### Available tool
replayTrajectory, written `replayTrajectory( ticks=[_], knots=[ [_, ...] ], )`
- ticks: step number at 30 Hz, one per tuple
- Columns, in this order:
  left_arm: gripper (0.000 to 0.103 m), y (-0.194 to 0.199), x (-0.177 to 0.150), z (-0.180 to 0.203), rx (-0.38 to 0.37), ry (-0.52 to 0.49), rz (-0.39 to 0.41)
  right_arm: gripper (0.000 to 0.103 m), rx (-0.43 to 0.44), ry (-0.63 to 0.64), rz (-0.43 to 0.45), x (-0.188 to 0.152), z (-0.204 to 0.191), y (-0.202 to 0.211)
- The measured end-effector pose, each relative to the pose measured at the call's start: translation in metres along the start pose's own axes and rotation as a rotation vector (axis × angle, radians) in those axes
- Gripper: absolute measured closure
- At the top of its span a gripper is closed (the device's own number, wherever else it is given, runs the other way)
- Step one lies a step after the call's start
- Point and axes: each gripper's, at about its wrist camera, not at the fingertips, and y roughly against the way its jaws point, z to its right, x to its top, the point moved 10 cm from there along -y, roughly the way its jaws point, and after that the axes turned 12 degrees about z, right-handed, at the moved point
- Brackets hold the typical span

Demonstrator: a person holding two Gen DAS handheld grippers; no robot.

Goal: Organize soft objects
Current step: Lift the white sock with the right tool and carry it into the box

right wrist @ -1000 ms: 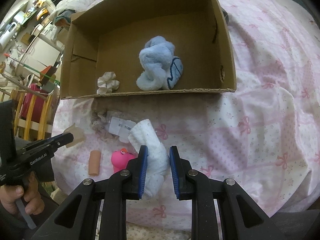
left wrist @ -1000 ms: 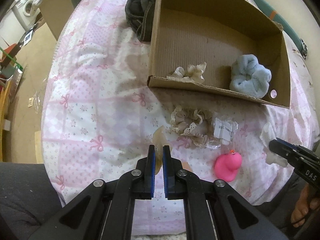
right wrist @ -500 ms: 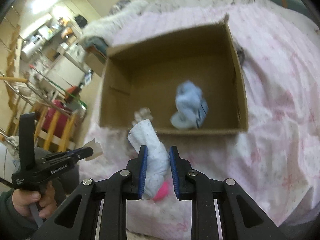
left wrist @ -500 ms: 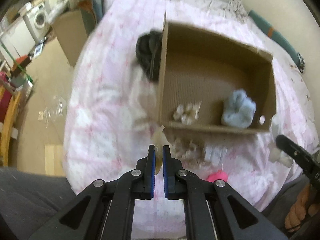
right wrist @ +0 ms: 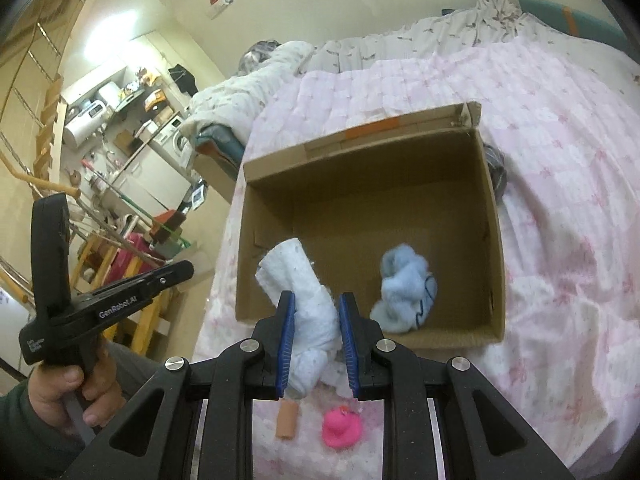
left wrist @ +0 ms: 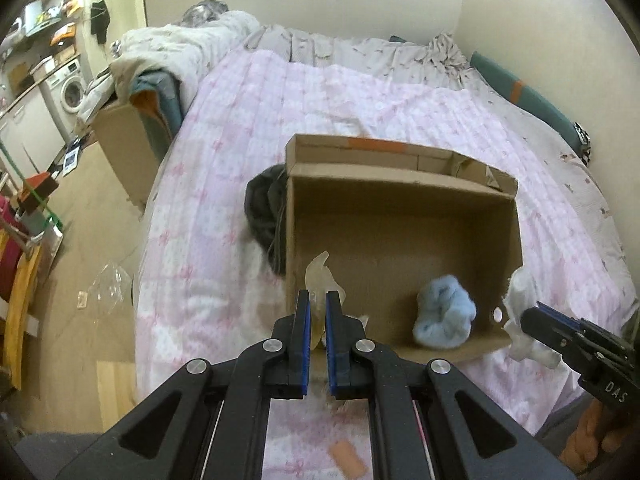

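My left gripper point(left wrist: 316, 300) is shut on a thin beige soft piece point(left wrist: 318, 274), held in the air over the near left corner of the open cardboard box point(left wrist: 400, 208). My right gripper point(right wrist: 316, 300) is shut on a white rolled cloth point(right wrist: 302, 284) above the box's point(right wrist: 360, 184) near edge. A fluffy light-blue item point(left wrist: 444, 322) lies inside the box near its front wall; in the right wrist view this blue item point(right wrist: 404, 292) is right of the cloth. On the pink bedspread below sit a pink rubber duck point(right wrist: 340, 428) and a peach cylinder point(right wrist: 287, 420).
A dark garment point(left wrist: 262, 216) lies against the box's left side. The bed drops off to a wooden floor point(left wrist: 80, 240) on the left, with another cardboard box point(left wrist: 120, 148) beside it. A hand point(right wrist: 68, 384) holds the left gripper's handle. Rumpled bedding point(left wrist: 360, 48) is at the far end.
Both grippers have risen and tilted upward, each still holding its item. The box now appears lower and farther off, and the lace scrunchie and duck have left the left wrist view.
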Motion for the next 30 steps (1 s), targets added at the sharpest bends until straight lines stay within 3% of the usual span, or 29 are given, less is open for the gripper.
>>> replayTrajectory(
  ticks=[9, 14, 23, 30],
  knots=[
    [0.097, -0.038, 0.002, 0.014, -0.008, -0.033, 0.003, 0.079, -0.057, -0.003, -0.006, 0.013, 0.02, -0.029],
    [0.097, -0.056, -0.01, 0.017, 0.013, -0.125, 0.06, 0.079, -0.103, -0.066, -0.101, -0.013, 0.046, -0.054],
    [0.096, -0.08, -0.029, 0.013, -0.023, -0.035, -0.024, 0.079, -0.148, -0.044, -0.154, -0.026, 0.053, -0.072],
    [0.096, -0.081, -0.028, 0.022, -0.047, -0.038, -0.018, 0.079, -0.16, -0.033, -0.162, -0.029, 0.051, -0.076]
  ],
)
